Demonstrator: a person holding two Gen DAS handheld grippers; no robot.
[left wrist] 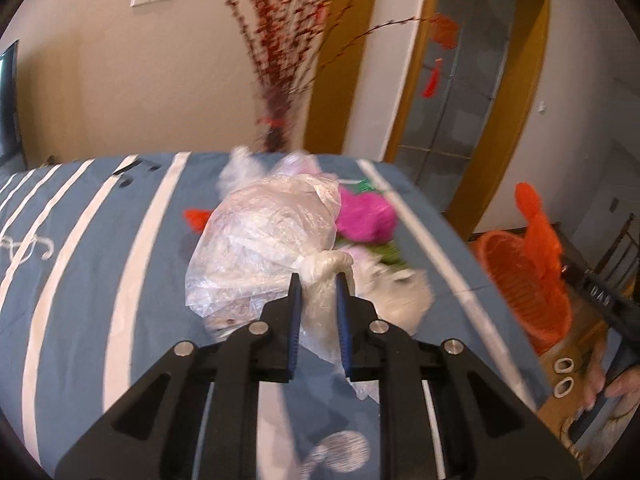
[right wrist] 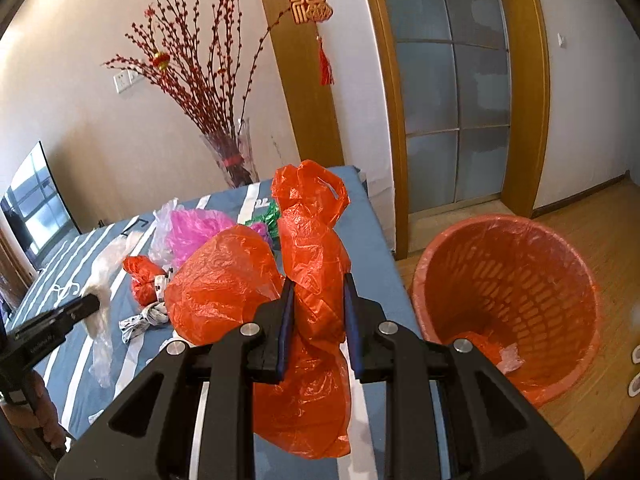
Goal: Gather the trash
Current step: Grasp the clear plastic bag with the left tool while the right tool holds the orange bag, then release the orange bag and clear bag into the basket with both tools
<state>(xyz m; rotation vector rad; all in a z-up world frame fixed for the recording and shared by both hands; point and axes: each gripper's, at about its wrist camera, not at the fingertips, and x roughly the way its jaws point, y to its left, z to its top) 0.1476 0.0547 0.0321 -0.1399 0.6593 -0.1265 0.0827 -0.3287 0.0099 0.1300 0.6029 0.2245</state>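
Note:
My left gripper (left wrist: 318, 280) is shut on the twisted neck of a clear plastic bag (left wrist: 264, 236), held above the blue striped table (left wrist: 100, 248). My right gripper (right wrist: 318, 280) is shut on an orange plastic bag (right wrist: 312, 264) that hangs and billows above the table's right edge. The orange basket bin (right wrist: 516, 292), lined with orange plastic, stands on the floor to the right; it also shows in the left wrist view (left wrist: 520, 276). More trash lies on the table: a pink bag (right wrist: 196, 232), a small red bag (right wrist: 142, 276), a white printed scrap (right wrist: 146, 318), green foil (right wrist: 266, 216).
A glass vase with red branches (right wrist: 232, 160) stands behind the table's far edge. A television (right wrist: 36, 200) is at the left wall. A glass door with a wooden frame (right wrist: 452, 92) is behind the bin. Slippers (right wrist: 636, 372) lie on the wooden floor.

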